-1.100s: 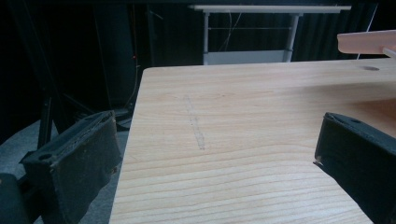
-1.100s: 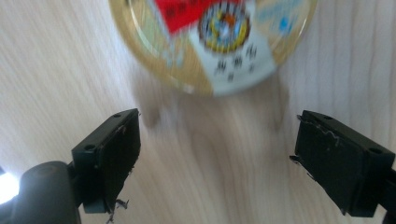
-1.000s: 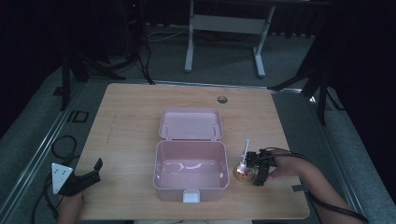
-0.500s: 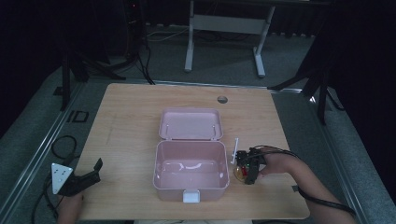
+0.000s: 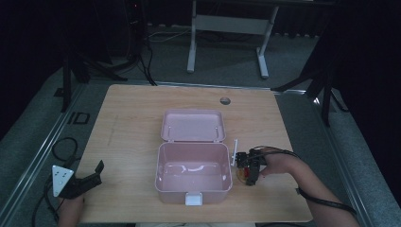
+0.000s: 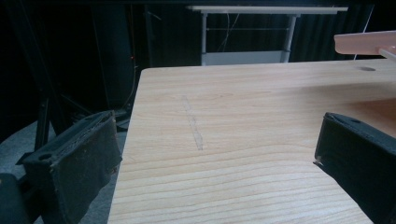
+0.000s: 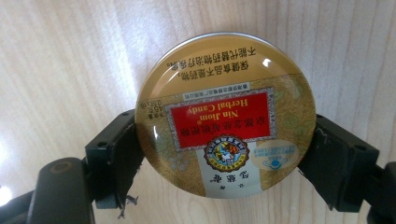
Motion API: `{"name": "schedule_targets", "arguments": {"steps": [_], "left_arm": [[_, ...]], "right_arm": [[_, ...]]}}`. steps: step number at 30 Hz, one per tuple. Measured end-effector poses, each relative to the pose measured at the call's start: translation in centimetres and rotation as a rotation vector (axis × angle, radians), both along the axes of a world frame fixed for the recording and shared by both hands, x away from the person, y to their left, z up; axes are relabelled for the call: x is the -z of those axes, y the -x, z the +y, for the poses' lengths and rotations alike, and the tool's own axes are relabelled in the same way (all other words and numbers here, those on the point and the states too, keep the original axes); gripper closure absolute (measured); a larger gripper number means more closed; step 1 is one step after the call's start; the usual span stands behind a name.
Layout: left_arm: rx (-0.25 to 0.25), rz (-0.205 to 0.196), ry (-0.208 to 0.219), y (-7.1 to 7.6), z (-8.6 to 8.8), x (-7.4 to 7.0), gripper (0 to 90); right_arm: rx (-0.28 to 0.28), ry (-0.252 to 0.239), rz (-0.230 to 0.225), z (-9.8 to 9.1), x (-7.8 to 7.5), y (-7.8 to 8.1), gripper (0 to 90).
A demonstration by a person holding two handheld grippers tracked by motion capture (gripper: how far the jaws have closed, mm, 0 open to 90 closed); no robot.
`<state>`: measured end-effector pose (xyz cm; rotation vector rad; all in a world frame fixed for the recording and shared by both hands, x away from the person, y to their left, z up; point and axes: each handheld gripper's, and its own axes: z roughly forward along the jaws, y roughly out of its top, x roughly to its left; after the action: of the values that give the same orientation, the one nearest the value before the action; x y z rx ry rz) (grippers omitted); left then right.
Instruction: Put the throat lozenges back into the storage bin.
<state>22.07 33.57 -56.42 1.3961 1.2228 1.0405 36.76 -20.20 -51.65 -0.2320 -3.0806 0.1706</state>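
- The right hand-held gripper (image 5: 249, 171) has come down and in toward the box (image 5: 193, 174) over the last second: it was tilted up beside the box wall, and now it points down at the bench (image 5: 127, 118).
- Its jaws are clamped on the round candy tin (image 7: 218, 116), 1 on each side of the rim; the tin sits flat against or just above the wood, just right of the box's right wall.
- My reading: the tin is gripped but not yet in the box, so a lift over the wall comes next.
- The left hand-held gripper (image 5: 87, 182) rests near the bench's front-left corner, jaws apart with nothing between them, well apart from the box.
- The box stands open, lid (image 5: 193, 125) laid back behind it, inside bare, so there is room to drop the tin anywhere.
- The wall beside the tin is the edge to clear; the bench's right edge is near the hand.
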Motion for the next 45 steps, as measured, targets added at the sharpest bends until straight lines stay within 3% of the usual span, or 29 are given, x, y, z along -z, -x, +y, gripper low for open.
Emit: {"name": "schedule_targets", "arguments": {"steps": [8, 19, 21, 22, 27, 36, 45], "left_arm": [[0.001, 0.003, -0.004, 0.0, 0.0, 0.0, 0.4], [0.0, 0.003, -0.005, 0.0, 0.0, 0.0, 0.4], [0.0, 0.003, -0.005, 0.0, 0.0, 0.0, 0.4], [0.001, 0.004, -0.005, 0.0, 0.0, 0.0, 0.4], [0.001, 0.005, -0.007, 0.0, 0.0, 0.0, 0.4], [0.002, 0.006, -0.006, 0.0, 0.0, 0.0, 0.4], [0.003, 0.005, -0.005, 0.0, 0.0, 0.0, 0.4]], "right_arm": [[-0.004, 0.01, 0.024, -0.6, -2.3, 0.0, 20.0], [-0.015, 0.0, 0.0, -0.8, -7.5, 0.5, 20.0], [-0.017, -0.003, -0.004, -0.8, -7.9, 0.5, 20.0], [-0.02, -0.007, -0.013, -0.8, -9.2, 0.7, 20.0], [-0.021, -0.039, -0.045, -0.7, -11.9, 0.9, 20.0], [-0.034, -0.045, -0.043, 0.2, -13.2, 1.1, 20.1], [-0.06, -0.066, -0.027, 2.3, -14.4, 1.5, 20.1]]}}
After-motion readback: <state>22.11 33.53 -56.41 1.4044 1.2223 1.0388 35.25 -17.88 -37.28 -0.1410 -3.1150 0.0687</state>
